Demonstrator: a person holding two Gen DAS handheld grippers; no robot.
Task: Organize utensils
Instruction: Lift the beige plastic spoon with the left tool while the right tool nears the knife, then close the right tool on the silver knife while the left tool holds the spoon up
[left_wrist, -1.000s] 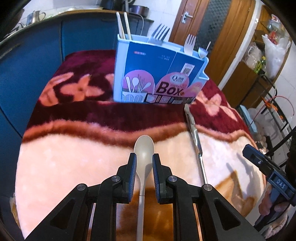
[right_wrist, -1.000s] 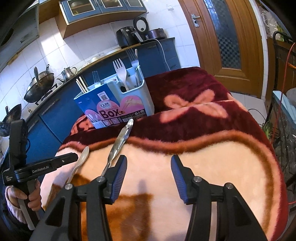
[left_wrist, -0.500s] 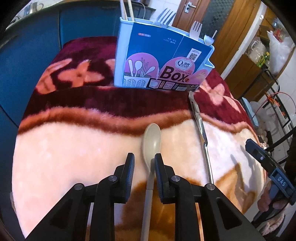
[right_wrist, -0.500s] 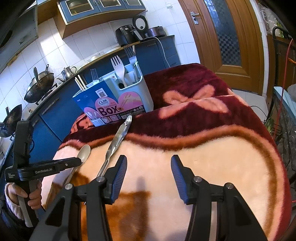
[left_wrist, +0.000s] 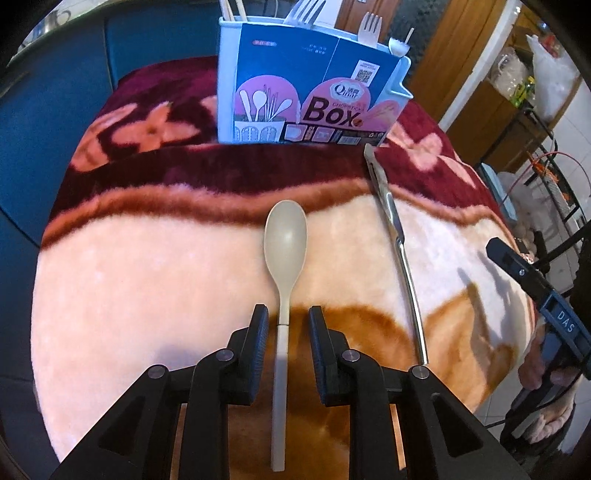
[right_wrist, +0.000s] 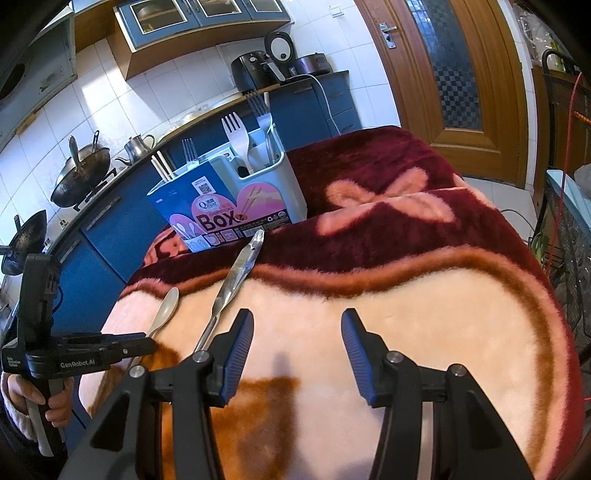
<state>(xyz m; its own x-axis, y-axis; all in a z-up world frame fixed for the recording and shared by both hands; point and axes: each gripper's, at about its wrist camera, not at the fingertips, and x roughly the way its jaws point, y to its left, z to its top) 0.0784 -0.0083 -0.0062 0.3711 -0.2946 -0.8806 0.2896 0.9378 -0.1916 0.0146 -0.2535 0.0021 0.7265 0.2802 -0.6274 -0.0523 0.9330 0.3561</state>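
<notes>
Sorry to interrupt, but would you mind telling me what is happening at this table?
A person is sorting cutlery into the blue-and-white utensil box, which already holds forks and chopsticks. The left hand-held gripper straddles the handle of a beige plastic spoon lying on the plush blanket, jaws apart. A steel table knife lies beside it. The right hand-held gripper hovers open and empty.

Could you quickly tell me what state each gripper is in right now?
Left gripper: open, straddling the spoon handle, not pressing it.
Right gripper: open, empty.
</notes>
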